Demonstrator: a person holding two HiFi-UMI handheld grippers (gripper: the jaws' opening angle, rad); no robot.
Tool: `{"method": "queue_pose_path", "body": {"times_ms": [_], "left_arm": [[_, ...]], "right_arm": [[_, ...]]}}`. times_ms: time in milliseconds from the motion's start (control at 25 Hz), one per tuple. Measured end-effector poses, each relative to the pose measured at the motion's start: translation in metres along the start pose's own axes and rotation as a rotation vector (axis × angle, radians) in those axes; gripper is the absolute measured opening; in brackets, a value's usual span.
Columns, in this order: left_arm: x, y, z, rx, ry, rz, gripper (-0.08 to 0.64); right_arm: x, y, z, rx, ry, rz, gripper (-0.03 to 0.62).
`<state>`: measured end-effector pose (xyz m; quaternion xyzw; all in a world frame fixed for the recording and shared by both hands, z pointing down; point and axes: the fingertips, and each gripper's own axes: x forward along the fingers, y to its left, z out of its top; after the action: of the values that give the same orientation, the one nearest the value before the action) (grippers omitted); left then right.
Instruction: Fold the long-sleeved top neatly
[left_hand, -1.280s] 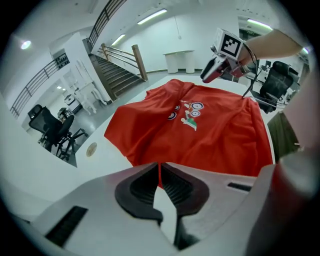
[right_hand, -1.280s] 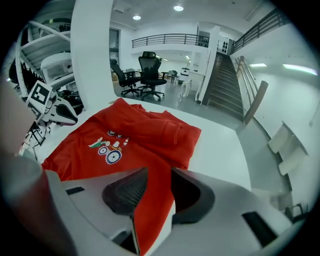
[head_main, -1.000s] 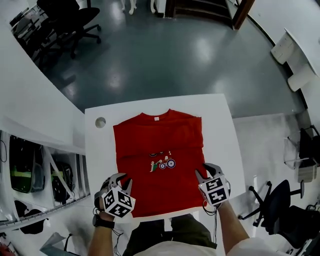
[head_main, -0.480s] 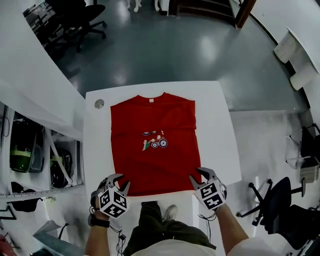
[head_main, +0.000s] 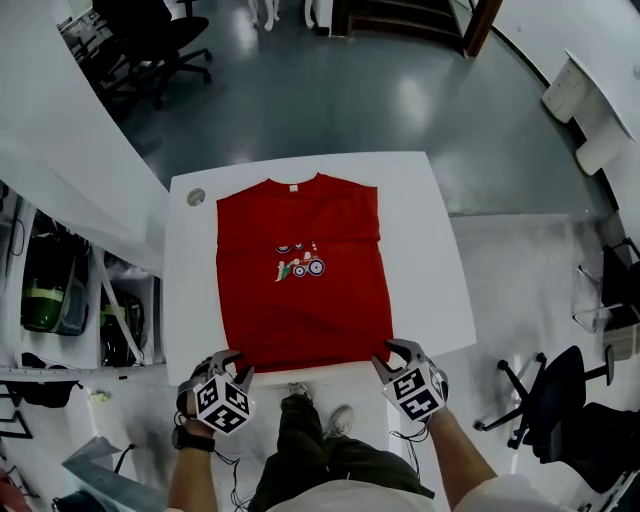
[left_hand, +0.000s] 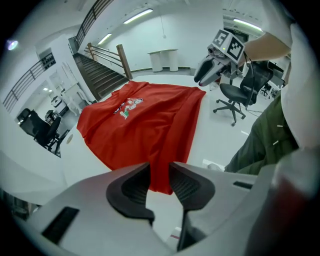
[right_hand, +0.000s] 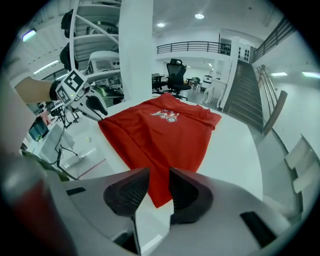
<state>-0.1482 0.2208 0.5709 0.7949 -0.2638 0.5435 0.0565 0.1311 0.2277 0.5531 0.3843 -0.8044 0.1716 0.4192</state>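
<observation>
The red long-sleeved top lies flat on the white table, collar at the far end, sleeves tucked out of sight, a small print on the chest. My left gripper hovers at the near left hem corner; its jaws have just been opening and stand apart, with the red corner showing in the gap, not pressed. My right gripper is at the near right hem corner, jaws also apart, and the cloth's corner shows between them. Each gripper appears in the other's view: right gripper, left gripper.
A round grey cap sits in the table's far left corner. The person's legs stand at the near edge. Office chairs stand at the far left and right. Shelving runs along the left.
Both grippers have drawn back from over the top's lower part to its near hem corners. The top has stayed flat in place on the table.
</observation>
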Motion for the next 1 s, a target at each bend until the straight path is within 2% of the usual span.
{"method": "queue_pose_path", "body": {"times_ms": [240,400,600,720,840,1000], "left_arm": [[-0.002,-0.008,-0.004,0.004,-0.003,-0.016,0.138],[0.003,-0.013,-0.014,0.017,0.027,-0.02,0.141],[0.015,-0.014,-0.02,0.054,0.07,0.005,0.125],[0.017,-0.011,-0.02,0.056,0.07,0.028,0.066],[0.016,-0.008,-0.02,0.045,0.055,0.043,0.031],[0.008,-0.008,-0.028,0.009,0.007,0.044,0.027]], "right_arm": [[-0.003,0.009,-0.015,-0.01,0.009,0.011,0.129],[-0.002,0.011,-0.023,-0.014,0.023,0.015,0.129],[0.013,0.016,-0.036,-0.082,0.069,0.019,0.13],[0.02,0.014,-0.039,-0.117,0.084,-0.013,0.095],[0.02,0.009,-0.04,-0.13,0.067,-0.046,0.031],[0.012,0.0,-0.047,-0.037,0.037,-0.061,0.015]]}}
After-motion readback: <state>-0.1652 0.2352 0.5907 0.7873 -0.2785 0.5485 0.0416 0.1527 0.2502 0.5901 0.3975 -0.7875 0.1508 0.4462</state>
